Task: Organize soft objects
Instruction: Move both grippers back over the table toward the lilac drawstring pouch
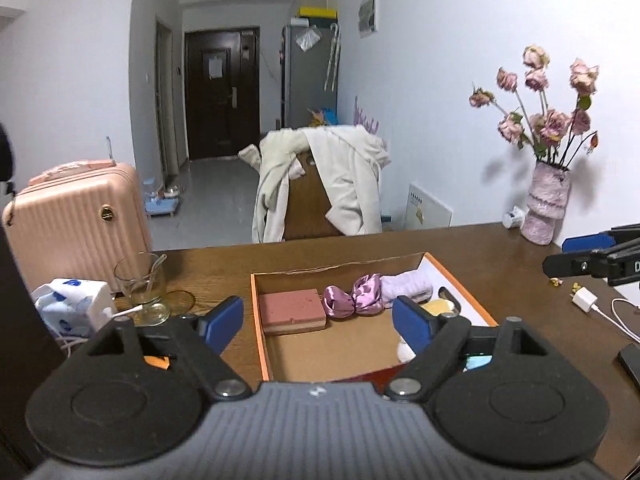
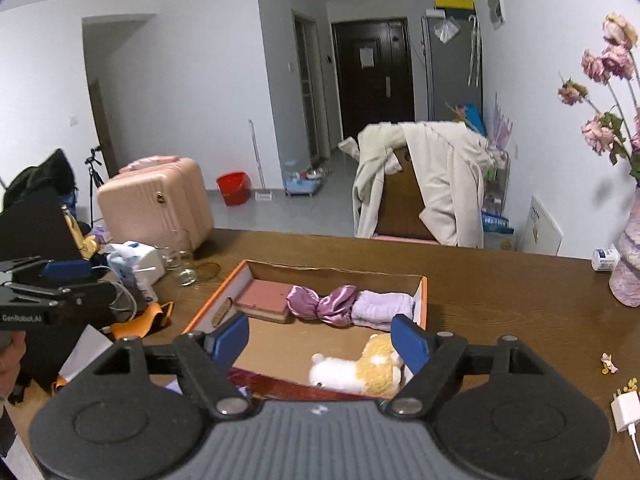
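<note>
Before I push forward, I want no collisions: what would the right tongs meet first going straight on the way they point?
Probably the orange-rimmed box: the open right tongs aim down into it, toward the purple satin scrunchie by the far wall. The plush toy lies nearer, slightly right. Depth is uncertain.

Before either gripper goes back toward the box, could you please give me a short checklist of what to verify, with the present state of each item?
1. Left gripper empty: ok, jaws wide apart, nothing between them.
2. Right gripper empty: ok, jaws apart, nothing between them.
3. Soft things inside the box: ok for the pink sponge, purple bow, lilac cloth and plush toy.
4. Free floor in the box for more: ok, bare cardboard in front of the sponge.
5. More soft things waiting outside the box: cannot tell.
6. Glass clear of the box: ok, standing apart on the table.
</note>
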Motion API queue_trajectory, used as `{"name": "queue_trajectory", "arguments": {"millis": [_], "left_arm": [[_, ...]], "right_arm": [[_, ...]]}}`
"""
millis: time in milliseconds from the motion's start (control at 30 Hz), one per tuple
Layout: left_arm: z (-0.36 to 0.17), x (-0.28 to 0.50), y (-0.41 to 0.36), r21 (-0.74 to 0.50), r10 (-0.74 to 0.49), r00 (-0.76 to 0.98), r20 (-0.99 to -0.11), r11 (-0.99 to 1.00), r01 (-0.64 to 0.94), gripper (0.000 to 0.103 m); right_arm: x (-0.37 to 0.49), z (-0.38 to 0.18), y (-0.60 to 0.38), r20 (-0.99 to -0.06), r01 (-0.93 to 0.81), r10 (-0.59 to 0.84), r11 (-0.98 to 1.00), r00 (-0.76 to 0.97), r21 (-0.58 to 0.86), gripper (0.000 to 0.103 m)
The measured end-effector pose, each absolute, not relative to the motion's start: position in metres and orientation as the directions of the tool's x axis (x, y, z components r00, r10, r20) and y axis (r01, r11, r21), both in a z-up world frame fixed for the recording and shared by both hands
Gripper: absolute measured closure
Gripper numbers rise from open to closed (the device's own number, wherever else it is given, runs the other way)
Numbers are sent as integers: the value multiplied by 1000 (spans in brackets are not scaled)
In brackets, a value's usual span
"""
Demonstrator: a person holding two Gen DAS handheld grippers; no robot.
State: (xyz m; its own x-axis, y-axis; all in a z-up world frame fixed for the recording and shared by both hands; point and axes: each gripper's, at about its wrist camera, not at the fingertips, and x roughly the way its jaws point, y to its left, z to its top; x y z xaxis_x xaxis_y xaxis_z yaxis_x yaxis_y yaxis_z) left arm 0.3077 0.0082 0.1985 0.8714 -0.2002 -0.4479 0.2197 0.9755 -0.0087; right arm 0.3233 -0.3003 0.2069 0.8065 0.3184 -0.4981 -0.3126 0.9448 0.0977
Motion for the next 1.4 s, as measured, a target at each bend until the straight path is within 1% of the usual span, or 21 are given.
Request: {"name": "queue_trajectory", "arguments": {"millis": [67, 133, 267, 333, 467, 533, 600, 633, 733, 767, 800, 833, 900, 1000, 1100, 1167, 1267, 1400], "left_arm": [[192, 288, 8, -14, -207, 890, -407, 975, 220, 16], [183, 269, 9, -5, -192, 907, -375, 979, 205, 16], [160, 234, 10, 25, -160, 933, -323, 984, 177, 16], [146, 214, 11, 40, -151, 944, -292, 985, 169, 12], [119, 180, 17, 29, -132, 952, -277, 989, 145, 11], [109, 165, 21, 14, -138, 954, -266, 989, 147, 11], [101, 148, 25, 16, -123, 962, -243, 991, 130, 11], [97, 138, 26, 21, -118, 968, -223, 992, 126, 11], [88, 115, 33, -6, -110, 972, -207, 994, 111, 9], [84, 105, 36, -19, -112, 973, -203, 994, 110, 7], [81, 97, 39, -26, -111, 974, -198, 994, 108, 7], [78, 89, 41, -31, -112, 975, -193, 994, 108, 7], [71, 75, 43, -36, -109, 975, -192, 994, 104, 6], [62, 63, 44, -31, -114, 972, -206, 993, 110, 6], [58, 59, 44, -21, -132, 968, -212, 991, 131, 6], [56, 60, 43, -15, -139, 967, -215, 990, 139, 5], [52, 72, 45, -47, -160, 959, -236, 987, 153, 5], [43, 92, 44, -59, -171, 945, -279, 985, 160, 6]], "right_arm": [[304, 202, -300, -461, -317, 312, 946, 831, 68, 25], [281, 195, -300, -417, -311, 298, 950, 859, 40, 24], [241, 176, -303, -350, -303, 299, 952, 888, 44, 20], [221, 165, -304, -323, -302, 296, 953, 899, 32, 18], [181, 141, -304, -275, -280, 268, 960, 923, -5, 17], [160, 129, -304, -254, -279, 269, 960, 929, -3, 16], [141, 117, -303, -235, -284, 279, 959, 931, 14, 13], [130, 110, -302, -226, -285, 282, 958, 932, 24, 13], [104, 95, -300, -205, -284, 282, 959, 937, 18, 11], [94, 90, -298, -199, -279, 274, 960, 941, 3, 8], [85, 85, -296, -187, -270, 263, 963, 946, -13, 3], [75, 81, -294, -171, -267, 260, 964, 950, -20, 1], [60, 74, -292, -149, -273, 268, 962, 952, -13, 0], [47, 63, -287, -153, -282, 282, 959, 947, 22, 0], [45, 57, -276, -179, -266, 260, 964, 949, -9, 0], [46, 55, -270, -179, -271, 264, 962, 948, -13, 0], [59, 53, -263, -195, -297, 295, 955, 935, 18, 0], [85, 45, -250, -231, -294, 293, 955, 928, 32, 0]]}}
